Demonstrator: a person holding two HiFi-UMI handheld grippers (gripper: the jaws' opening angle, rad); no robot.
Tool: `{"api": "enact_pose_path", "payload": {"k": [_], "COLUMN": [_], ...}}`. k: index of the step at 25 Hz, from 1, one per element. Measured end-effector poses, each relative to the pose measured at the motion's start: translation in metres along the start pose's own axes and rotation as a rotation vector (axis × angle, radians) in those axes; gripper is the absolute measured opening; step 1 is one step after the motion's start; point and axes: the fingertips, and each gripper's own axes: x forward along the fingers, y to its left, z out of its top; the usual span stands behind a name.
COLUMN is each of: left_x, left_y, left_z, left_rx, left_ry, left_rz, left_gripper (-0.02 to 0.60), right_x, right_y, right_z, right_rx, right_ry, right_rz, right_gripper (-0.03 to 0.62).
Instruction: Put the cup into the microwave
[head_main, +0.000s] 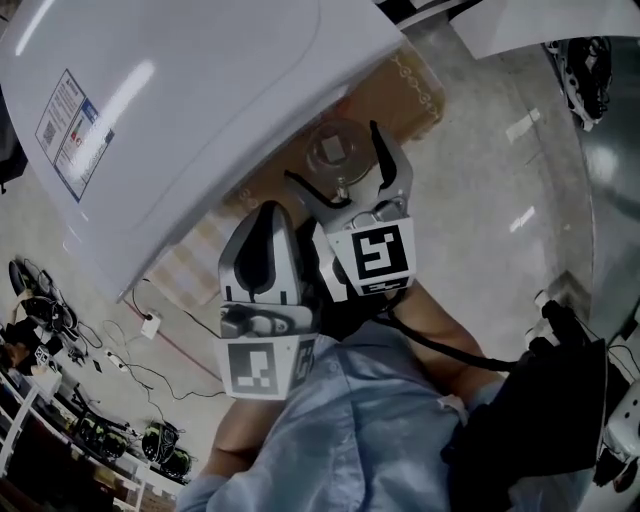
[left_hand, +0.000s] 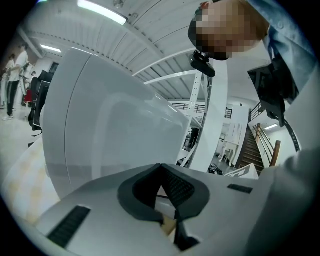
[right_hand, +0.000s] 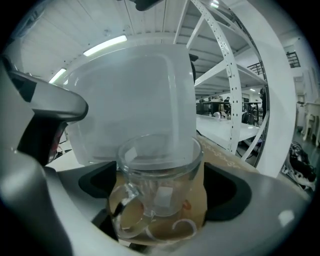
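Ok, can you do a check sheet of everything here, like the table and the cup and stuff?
Surface: brown table, cup standing on it.
Job's things: clear glass cup with handle, upright; white microwave behind it.
Clutter: nothing seen.
Grippers: left gripper shut, empty; right gripper open, jaws either side of the cup, not pressing.
Cables: black cable at the right gripper; wires on the floor.
Surroundings: white shelving, stairs.

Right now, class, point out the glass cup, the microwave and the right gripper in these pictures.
glass cup (right_hand: 159, 170), right gripper view, on its clear side wall.
microwave (head_main: 200, 110), head view, on its white casing.
right gripper (head_main: 332, 152), head view, midway between its fingertips, which stand apart either side of the cup.
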Motion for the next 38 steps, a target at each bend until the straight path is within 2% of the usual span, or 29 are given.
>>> {"api": "enact_pose_path", "payload": {"k": [7, 11, 15, 18, 19, 24, 29, 34, 38], "left_x": [0.003, 0.007, 0.011, 0.011, 0.010, 0.004, -0.003, -0.009, -0.020], "left_y": [0.006, 0.007, 0.003, -0.002, -0.003, -0.003, 0.004, 0.005, -0.003], "left_z": [0.003, 0.005, 0.008, 0.009, 0.009, 0.013, 0.015, 0.023, 0.039], "left_rx": [-0.005, 0.008, 0.042, 0.061, 0.063, 0.081, 0.088, 0.098, 0.135], "left_ry": [-0.003, -0.001, -0.009, -0.017, -0.021, -0.062, -0.069, -0.075, -0.114], "left_rz": [0.018, 0.012, -0.008, -0.014, -0.014, 0.014, 0.054, 0.085, 0.067], "left_gripper": [0.008, 0.008, 0.008, 0.008, 0.008, 0.008, 0.008, 0.008, 0.008], "right_x": [0.006, 0.004, 0.006, 0.004, 0.002, 0.001, -0.001, -0.010, -0.024], "right_y": [0.007, -0.001, 0.004, 0.000, -0.002, -0.002, -0.006, -0.011, -0.004], "right_z": [-0.001, 0.003, 0.004, 0.003, 0.002, 0.002, 0.004, 0.022, 0.042], "right_rx": [-0.028, -0.021, -0.077, -0.097, -0.109, -0.130, -0.135, -0.115, -0.116], "right_ry": [0.048, 0.017, 0.008, 0.015, 0.013, 0.007, -0.006, -0.037, -0.051], "right_rz": [0.036, 0.001, 0.034, 0.007, -0.002, 0.015, 0.007, 0.018, 0.044], "right_gripper": [0.506, 0.420, 0.423, 0.416, 0.364, 0.362, 0.362, 0.362, 0.362]}}
